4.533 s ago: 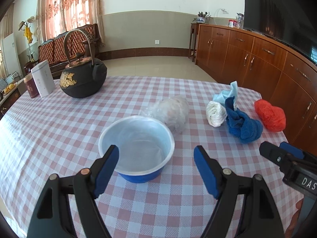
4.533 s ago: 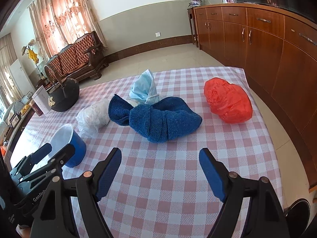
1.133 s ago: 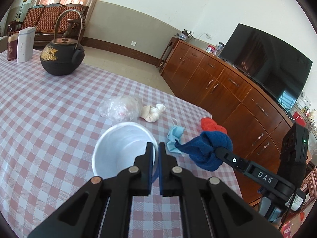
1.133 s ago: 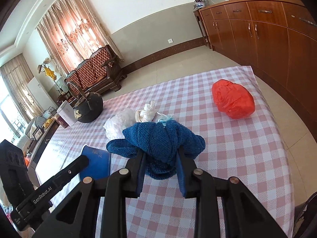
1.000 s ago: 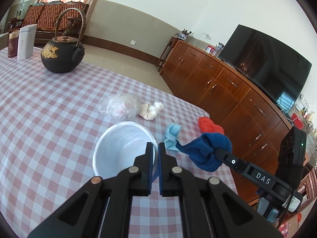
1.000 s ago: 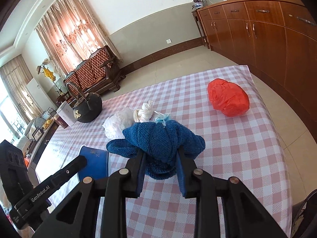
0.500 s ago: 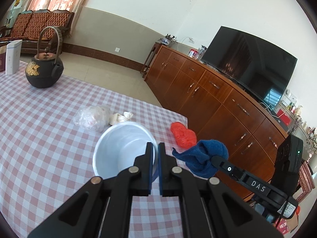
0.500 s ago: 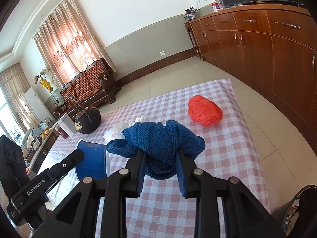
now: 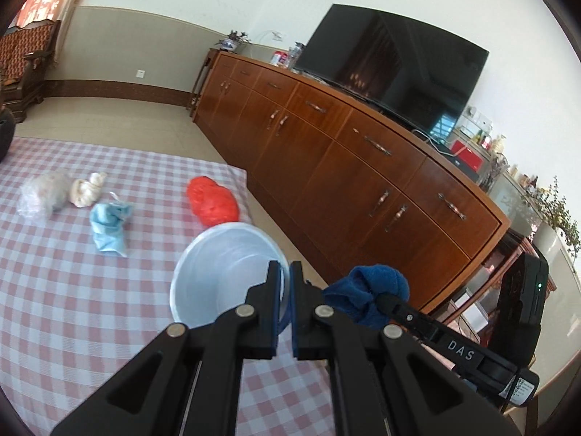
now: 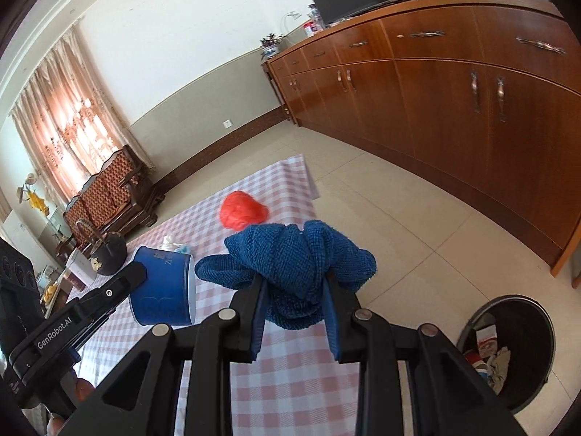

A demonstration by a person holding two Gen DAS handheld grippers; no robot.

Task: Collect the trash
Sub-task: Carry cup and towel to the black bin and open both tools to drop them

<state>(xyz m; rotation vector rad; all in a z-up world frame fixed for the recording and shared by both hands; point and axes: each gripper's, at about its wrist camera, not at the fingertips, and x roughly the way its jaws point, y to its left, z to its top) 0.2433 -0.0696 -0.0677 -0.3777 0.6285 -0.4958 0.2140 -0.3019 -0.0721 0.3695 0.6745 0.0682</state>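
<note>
A living room with a long wooden sideboard (image 9: 363, 167) and a dark television (image 9: 392, 69) on it; nearer to me, the surface (image 9: 54, 290) under its pink-and-white checked cloth, and beyond its end the tiled floor (image 10: 399, 218) with a black waste bin (image 10: 508, 348) standing on it, some paper scraps already inside.

The left gripper (image 9: 285, 279) is clamped tight on the rim of the blue tub (image 9: 221, 272), which looks to be lifted off the cloth and tilted; from the left wrist view its pale inside looks empty. The right gripper (image 10: 294, 290) is closed around the bunched blue cloth (image 10: 290, 254), carried above the end of the surface, with the bin below and to the right of it.

As I read it, the collecting has barely started. Nothing from the surface has gone into the tub, and the blue cloth is in hand but not yet dropped anywhere; whether it is meant for the tub or the bin I cannot say. Still lying on the checks are the red plastic bag (image 9: 212, 200) near the far edge, the crumpled light-blue mask (image 9: 109, 223), a knotted whitish wad (image 9: 85, 189) and a clear plastic bundle (image 9: 43, 196) just beside it. All four remain to be picked up, so most of the work is ahead.
</note>
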